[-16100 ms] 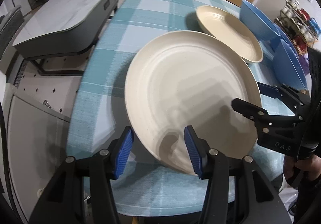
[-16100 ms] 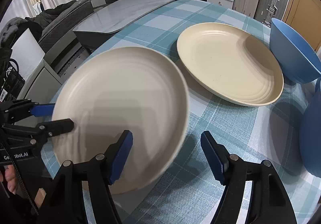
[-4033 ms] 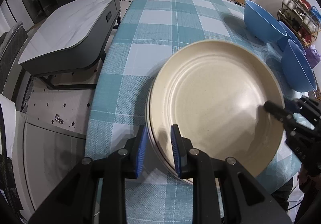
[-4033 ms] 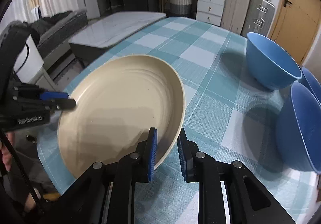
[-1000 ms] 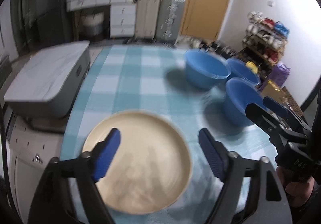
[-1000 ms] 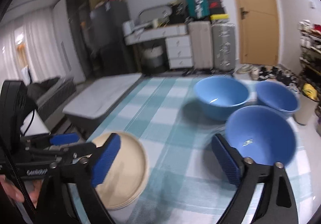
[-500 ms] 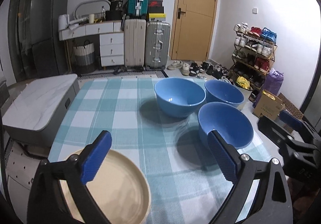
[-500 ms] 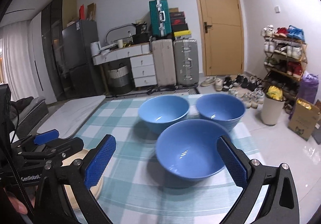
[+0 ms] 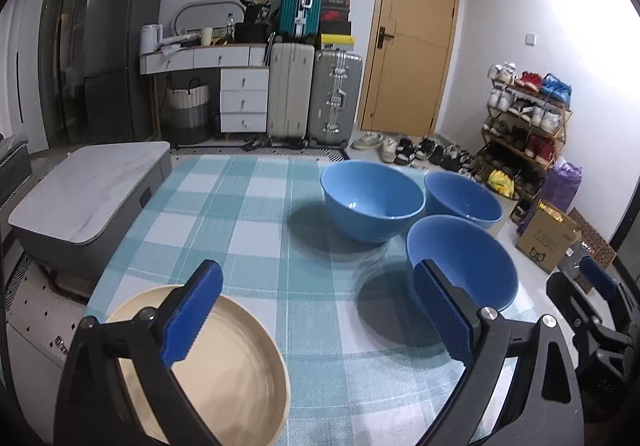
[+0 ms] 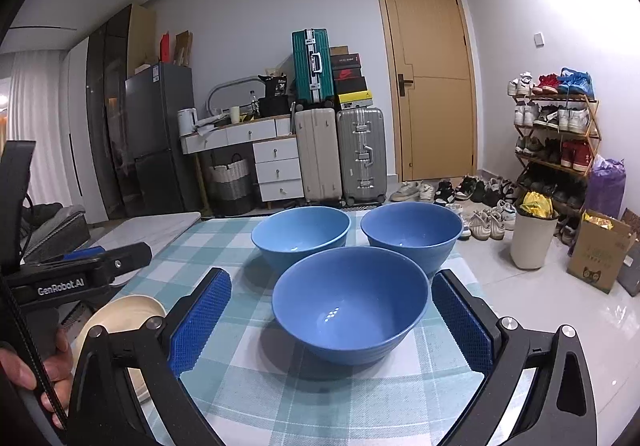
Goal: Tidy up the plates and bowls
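Three blue bowls stand at the far right of the checked table: a near bowl [image 10: 352, 306], a back left bowl [image 10: 300, 234] and a back right bowl [image 10: 412, 230]. My right gripper [image 10: 332, 286] is open, and the near bowl shows between its blue pads without touching them. A stack of cream plates [image 9: 224, 358] lies at the table's near left corner, under the left finger of my open left gripper [image 9: 318, 286]. The left wrist view also shows the near bowl [image 9: 460, 266] behind its right finger and the right gripper [image 9: 592, 286] at the right edge.
A low grey table with a marble top [image 9: 88, 198] stands left of the checked tablecloth [image 9: 248, 230]. Beyond the table are suitcases [image 10: 340, 154], a shoe rack [image 10: 556, 134], a white bin [image 10: 532, 242] and a cardboard box [image 10: 600, 254]. A hand [image 10: 40, 370] holds the left gripper.
Both grippers have let go of the cream plates and opened wide. Both have swung up and right towards the blue bowls, and the near bowl now sits larger between the right fingers.
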Demonstrator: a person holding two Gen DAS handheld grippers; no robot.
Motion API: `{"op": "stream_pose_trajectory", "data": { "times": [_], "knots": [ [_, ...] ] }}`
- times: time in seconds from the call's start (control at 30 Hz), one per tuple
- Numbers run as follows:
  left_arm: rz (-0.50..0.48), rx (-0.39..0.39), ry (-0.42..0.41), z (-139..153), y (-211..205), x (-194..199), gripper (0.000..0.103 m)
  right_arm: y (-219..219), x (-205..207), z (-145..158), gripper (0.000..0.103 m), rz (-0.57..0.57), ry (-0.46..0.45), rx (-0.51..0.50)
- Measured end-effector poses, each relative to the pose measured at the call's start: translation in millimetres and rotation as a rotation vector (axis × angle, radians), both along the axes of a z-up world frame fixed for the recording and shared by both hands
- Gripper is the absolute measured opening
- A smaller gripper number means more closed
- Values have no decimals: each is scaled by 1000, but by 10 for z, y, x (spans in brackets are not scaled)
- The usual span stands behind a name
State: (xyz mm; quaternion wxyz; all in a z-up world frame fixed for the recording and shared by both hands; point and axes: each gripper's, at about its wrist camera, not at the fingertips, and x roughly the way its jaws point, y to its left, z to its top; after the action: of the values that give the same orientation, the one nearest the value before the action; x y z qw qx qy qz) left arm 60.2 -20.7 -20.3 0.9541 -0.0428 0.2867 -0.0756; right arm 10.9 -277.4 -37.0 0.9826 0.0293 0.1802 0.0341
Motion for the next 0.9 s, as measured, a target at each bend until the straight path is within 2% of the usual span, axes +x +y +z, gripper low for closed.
{"op": "stream_pose_trajectory", "data": {
  "times": [0.23,0.43,0.63,0.77,0.9],
  "knots": [
    [-46,66,45,-94,-258,141,97,-15,189,-68,102,11,38,-16],
    [-64,80,155,-236,-435,466,97,-179,460,-128,102,-10,92,-33],
    [-89,92,310,-445,-649,834,97,-422,895,-212,102,-33,199,-6],
    [-126,116,357,-500,-833,960,97,-617,1289,-296,102,-7,339,34],
    [-170,91,408,-527,-983,1092,97,-706,1572,-338,99,-2,411,-10]
  ]
}}
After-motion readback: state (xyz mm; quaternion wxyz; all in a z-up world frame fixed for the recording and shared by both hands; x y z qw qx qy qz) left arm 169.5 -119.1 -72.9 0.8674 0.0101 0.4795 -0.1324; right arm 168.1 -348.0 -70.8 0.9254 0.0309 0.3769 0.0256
